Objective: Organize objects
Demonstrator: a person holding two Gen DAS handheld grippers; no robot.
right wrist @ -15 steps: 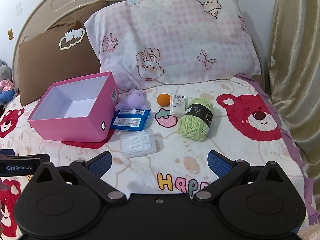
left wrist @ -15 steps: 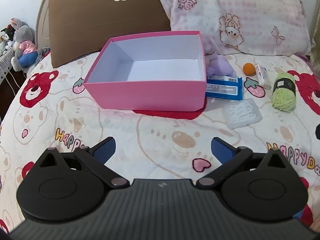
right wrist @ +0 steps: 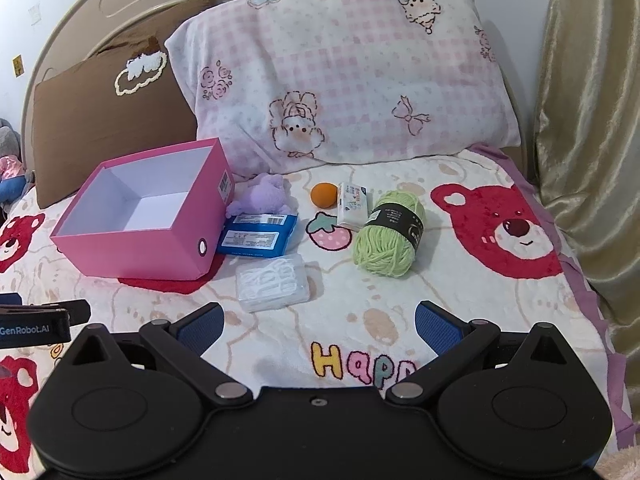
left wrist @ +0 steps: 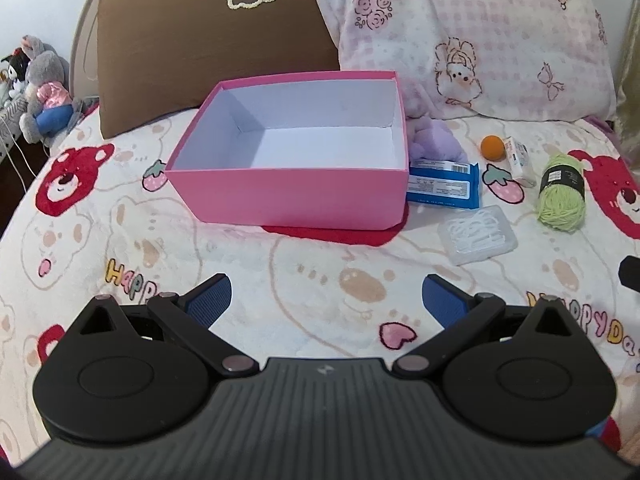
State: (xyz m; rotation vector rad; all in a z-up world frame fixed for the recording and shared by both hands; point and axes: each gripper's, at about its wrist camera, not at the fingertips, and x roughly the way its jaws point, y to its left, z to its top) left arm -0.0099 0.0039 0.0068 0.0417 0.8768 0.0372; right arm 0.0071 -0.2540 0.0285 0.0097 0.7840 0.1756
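Pink box as landmark: open-topped, white inside, nothing in it, resting on the bear-print bedspread with its long axis running across the left wrist view, in front of a brown pillow.

Right of the box in the left wrist view, touching or just beside its side wall: blue packet, lying flat, long axis running away from the box wall toward the yarn. Behind the packet, against the box's far corner: purple plush toy, partly on the packet's far edge. In front of the packet, near the box's front corner: clear plastic case of white pieces, flat, long axis roughly parallel to the packet.

Further from the box, past the packet: orange ball, then a small white carton just beside it, long axis pointing from the pink checked pillow toward the camera. Furthest from the box: green yarn skein with a black label band, lying on its side, long axis slanted, upper end touching or nearly touching the carton.

Left hand-held gripper: fingers spread fully apart, nothing between them, tilted downward above the bedspread, in front of the box and well short of it.

Right hand-held gripper: likewise spread wide, holding nothing, touching nothing, in front of the clear case and the yarn.
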